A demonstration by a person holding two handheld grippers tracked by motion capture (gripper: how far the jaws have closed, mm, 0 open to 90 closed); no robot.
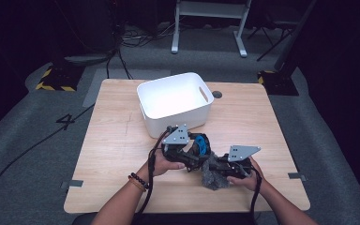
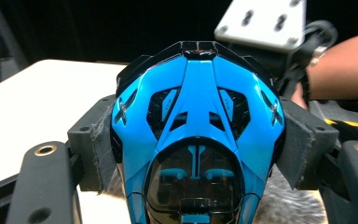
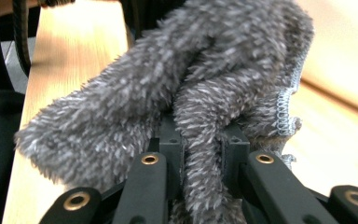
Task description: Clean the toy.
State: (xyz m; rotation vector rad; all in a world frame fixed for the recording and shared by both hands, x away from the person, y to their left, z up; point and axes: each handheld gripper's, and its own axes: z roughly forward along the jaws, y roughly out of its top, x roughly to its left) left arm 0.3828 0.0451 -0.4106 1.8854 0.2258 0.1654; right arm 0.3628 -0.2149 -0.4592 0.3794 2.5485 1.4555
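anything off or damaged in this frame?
Nothing stands out. The left gripper is clamped squarely on a glossy blue-and-black helmet-shaped toy, the right gripper pinches a bunched grey fuzzy cloth, and the white bin sits upright on the table.

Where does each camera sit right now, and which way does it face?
High view: above the person's side, looking forward and down at the wooden table; both forearms show.
Left gripper view: on the left gripper, looking along its jaws at the glossy blue-and-black toy helmet.
Right gripper view: on the right gripper, facing the fuzzy grey cloth.
Shared: cloth also shows in the high view.
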